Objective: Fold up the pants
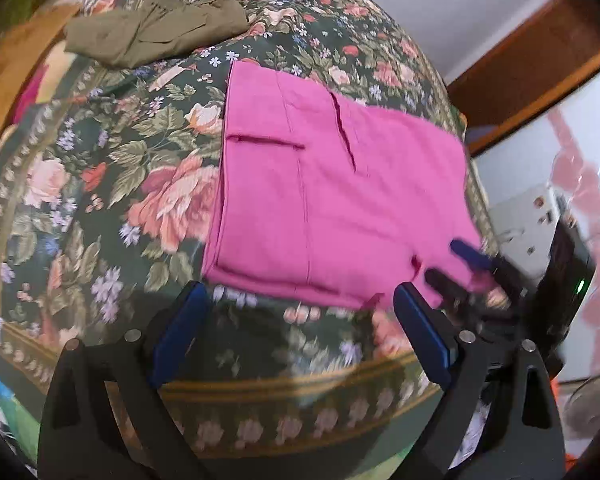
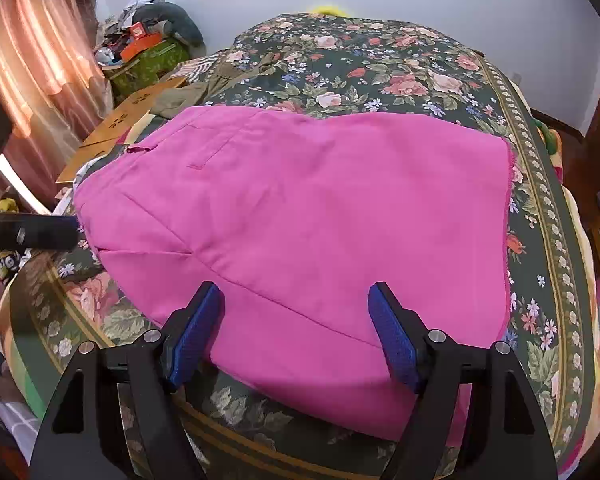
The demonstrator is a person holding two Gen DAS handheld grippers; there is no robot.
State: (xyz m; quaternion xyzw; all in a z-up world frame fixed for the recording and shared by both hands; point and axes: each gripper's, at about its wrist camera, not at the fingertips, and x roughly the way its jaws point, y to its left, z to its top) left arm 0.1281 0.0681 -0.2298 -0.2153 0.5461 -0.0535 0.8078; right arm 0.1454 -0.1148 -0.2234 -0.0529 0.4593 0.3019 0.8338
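1. Both claws gape, empty: left gripper (image 1: 300,304) hovers off the near edge, right gripper (image 2: 294,304) over the near fold.
2. Pink pants (image 2: 300,216) lie flat, folded, on the floral bedspread (image 2: 380,64).
3. Long axis runs left-right; right gripper is nearer.

Light: soft, even daylight; a glowing curtain (image 2: 40,60) is seen left of the pink pants (image 2: 300,220).
Blur: motion smear in the left wrist view.
Distortion: strong fisheye bending; corners are darkened.
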